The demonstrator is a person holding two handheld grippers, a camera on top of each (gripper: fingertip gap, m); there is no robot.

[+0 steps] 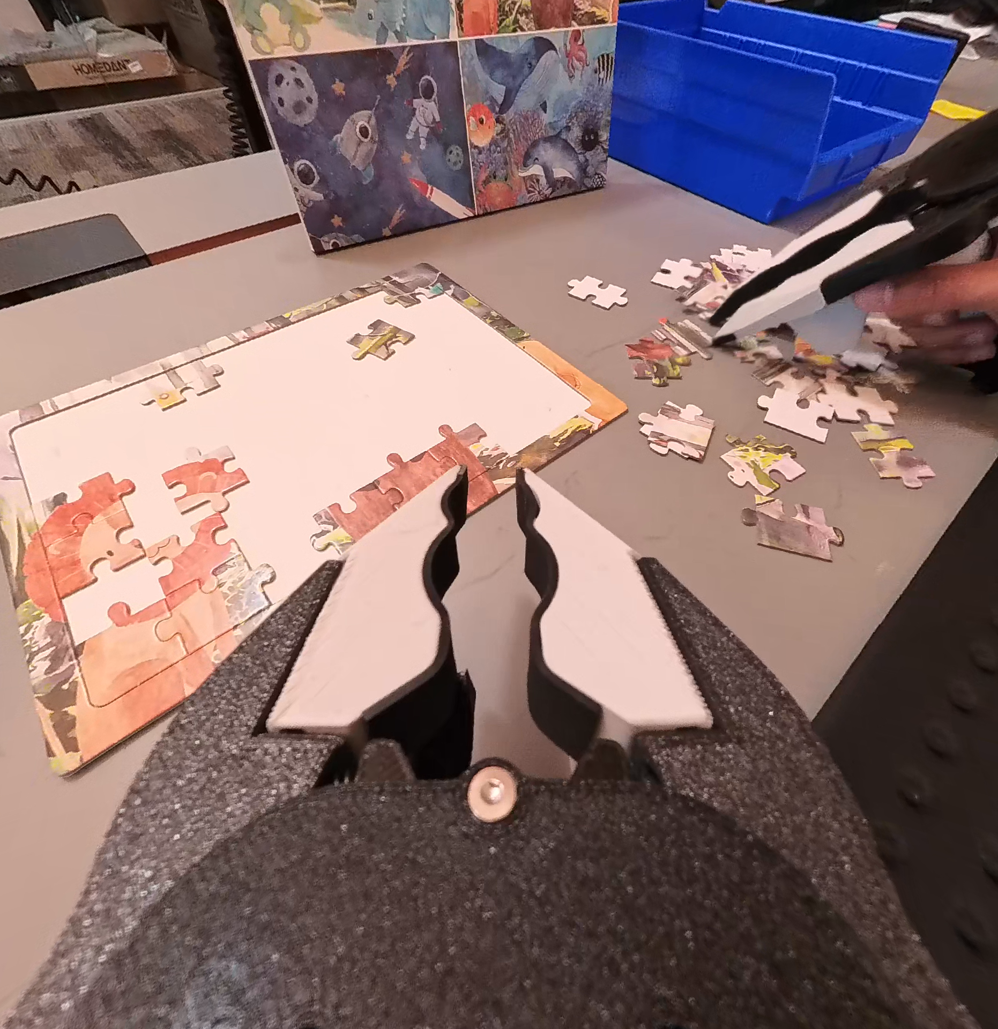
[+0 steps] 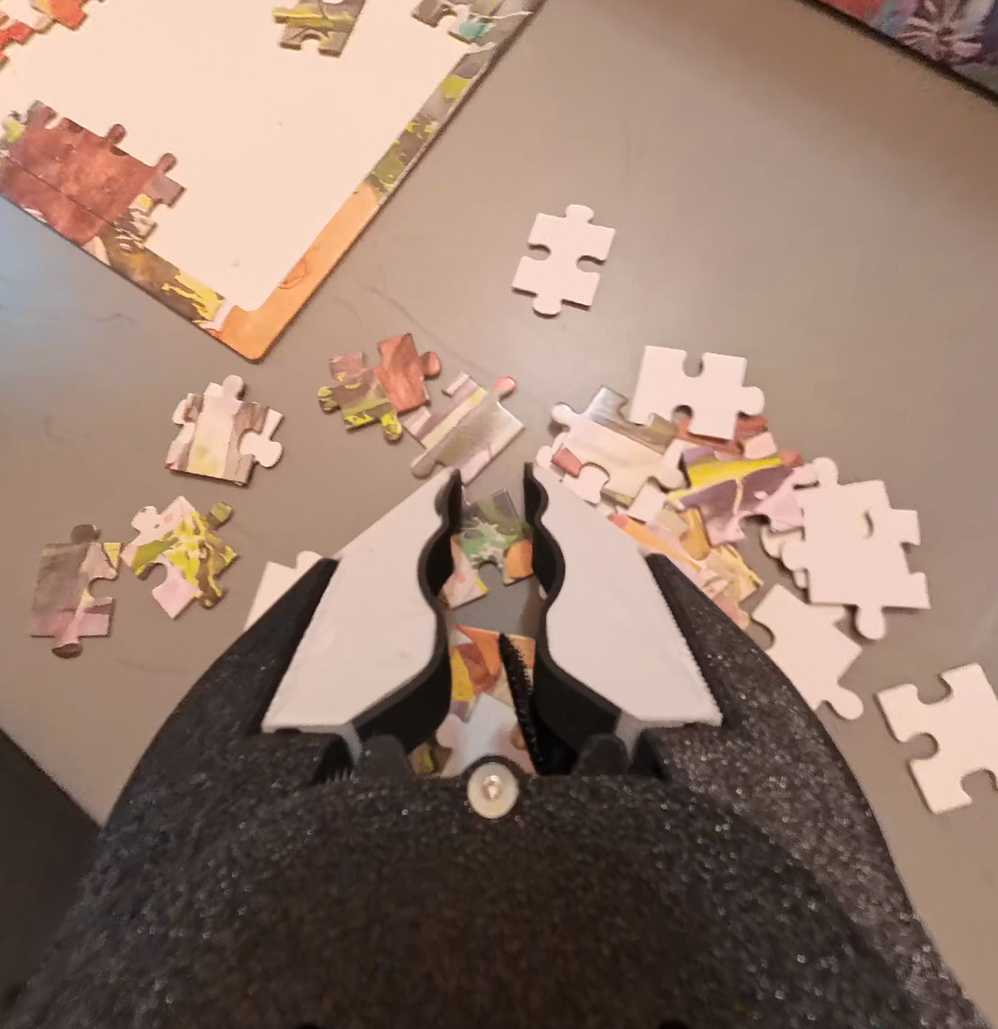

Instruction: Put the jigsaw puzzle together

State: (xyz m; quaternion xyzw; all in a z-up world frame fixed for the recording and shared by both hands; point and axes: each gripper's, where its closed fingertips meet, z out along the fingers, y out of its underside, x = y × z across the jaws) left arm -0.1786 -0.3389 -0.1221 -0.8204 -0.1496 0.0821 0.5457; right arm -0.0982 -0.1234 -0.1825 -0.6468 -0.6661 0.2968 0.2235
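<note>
A grey table (image 1: 625, 501) fills both views; in the left wrist view, shelves with cartons (image 1: 96, 61) stand behind it in the upper left of the frame. At the left of the frame lies the puzzle board (image 1: 329, 401), flat, with a printed border and a white middle. A lion group (image 1: 129, 562) of joined pieces sits in its lower left part, one orange piece (image 1: 205, 481) lies loose just beside it, and a brown group (image 1: 424, 479) sits along the near edge. Two small pieces lie apart higher on the white field.

In the lower middle is the left gripper (image 1: 490, 479). Its jaws stand apart with nothing between them, and the tips hang over the near edge of the board, covering part of the brown group. Behind the board, at the top middle, stands a picture box (image 1: 430, 128), and a blue bin (image 1: 775, 106) is at the upper right.

At the right of the frame, loose pieces (image 1: 764, 401) are scattered on the table, some face down and white. The right gripper (image 1: 722, 328) reaches into this heap, with a hand (image 1: 942, 312) behind it.

In the right wrist view the right gripper (image 2: 491, 479) has its jaws a little apart, not clamped. A green-orange piece (image 2: 485, 534) lies on the table below the gap between them. The thickest heap (image 2: 708, 490) is just to the right of the fingers, and a white piece (image 2: 566, 259) lies alone above.
</note>
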